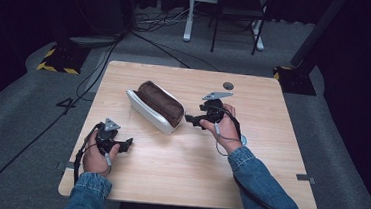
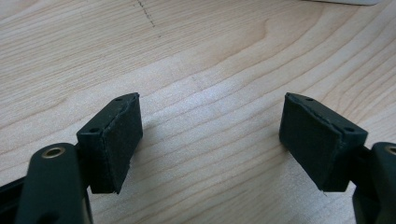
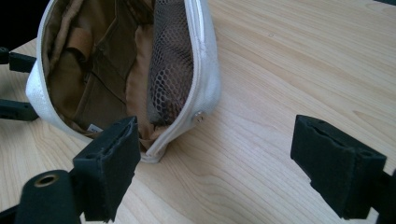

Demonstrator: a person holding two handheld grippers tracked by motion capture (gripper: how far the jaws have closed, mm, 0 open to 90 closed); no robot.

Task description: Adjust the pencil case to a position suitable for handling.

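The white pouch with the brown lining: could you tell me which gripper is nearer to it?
Right. The right gripper sits open just off the pouch's near end; the left gripper rests farther away, toward the table's front.

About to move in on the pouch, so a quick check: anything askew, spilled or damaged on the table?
Nothing spilled or damaged. The white pouch lies at an angle on the table, mouth open, showing its tan lining and mesh pocket. Both the right hand-held gripper and the left hand-held gripper are open, holding nothing.
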